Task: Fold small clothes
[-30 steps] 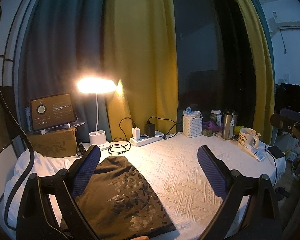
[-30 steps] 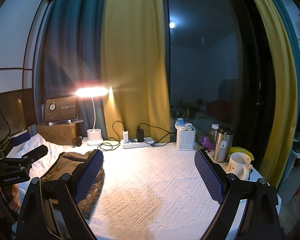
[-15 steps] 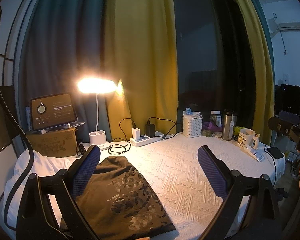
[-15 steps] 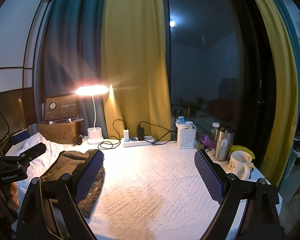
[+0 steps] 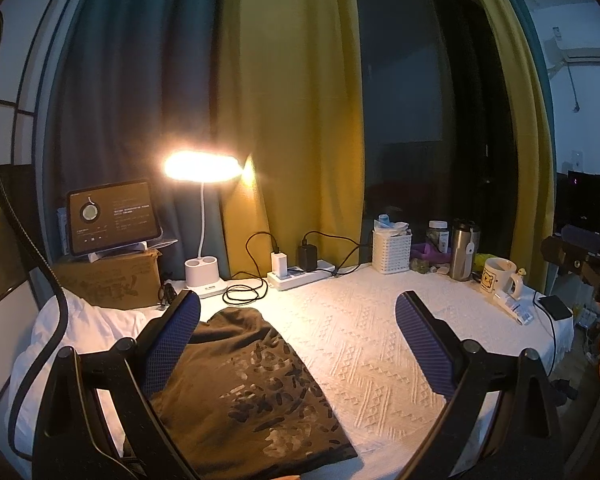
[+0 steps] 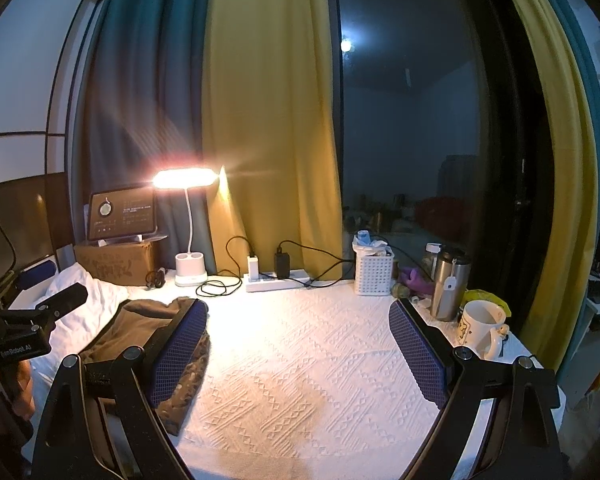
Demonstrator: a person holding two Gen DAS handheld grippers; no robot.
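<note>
Counts, both views:

- Claws: 2. Left claw (image 5: pixel 298 334), right claw (image 6: pixel 298 342), each w/ 2 fingers spread wide, nothing between.
- Garments: 1 dark brown printed tee (image 5: pixel 240 384) on the desk (image 5: pixel 372 344).
- Lamps: 1 lit desk lamp (image 5: pixel 201 216).
- Tablets: 1 tablet (image 5: pixel 114 216), on 1 cardboard box (image 5: pixel 108 280).
- Power strips: 1 power strip (image 5: pixel 302 276), w/ 2 plugs in it: 1 white charger (image 5: pixel 279 262), 1 black adapter (image 5: pixel 307 257).
- Baskets: 1 white basket (image 5: pixel 392 251).
- Tumblers: 1 steel tumbler (image 5: pixel 464 250).
- Mugs: 1 mug (image 5: pixel 498 276).
- Jars: 1 jar (image 5: pixel 438 236), part hidden.
- Phones: 1 dark phone (image 5: pixel 554 307) at desk edge.
- Tubes: 1 tube (image 5: pixel 514 308).
</note>
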